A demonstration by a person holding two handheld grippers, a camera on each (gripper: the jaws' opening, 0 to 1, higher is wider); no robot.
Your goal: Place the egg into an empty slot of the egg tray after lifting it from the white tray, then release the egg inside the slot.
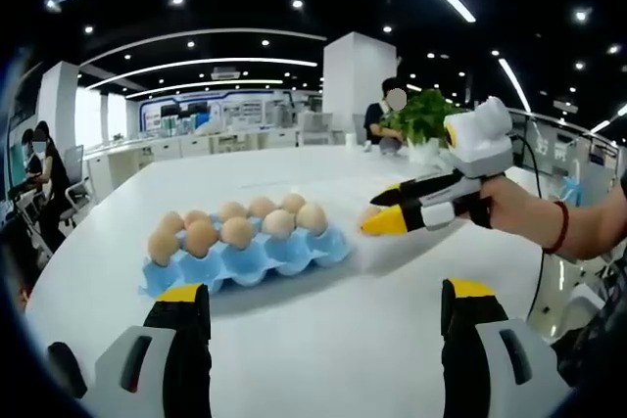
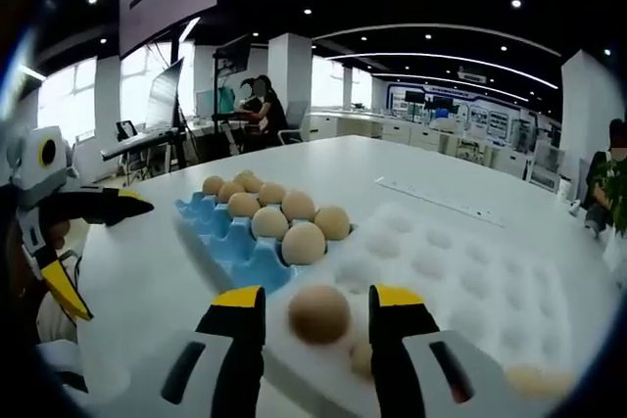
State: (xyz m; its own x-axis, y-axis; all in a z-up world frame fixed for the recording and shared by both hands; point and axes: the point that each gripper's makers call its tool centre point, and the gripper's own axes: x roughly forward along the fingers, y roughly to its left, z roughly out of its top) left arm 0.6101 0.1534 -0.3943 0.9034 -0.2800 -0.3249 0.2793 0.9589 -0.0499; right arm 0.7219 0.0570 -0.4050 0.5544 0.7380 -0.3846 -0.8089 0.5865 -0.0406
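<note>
The blue egg tray lies mid-table with several brown eggs in its far rows; its near row is bare. In the right gripper view the blue egg tray sits left of the white tray. A brown egg rests on the white tray between the jaws of my right gripper, which is open with a gap on each side of the egg. The right gripper reaches in just right of the blue tray. My left gripper hovers open before the blue tray, holding nothing. The left gripper stands open at the left.
Two more eggs lie on the white tray near the jaws. A hand with a red wristband holds the right gripper. A potted plant and a seated person stand at the table's far end. Desks with people lie beyond.
</note>
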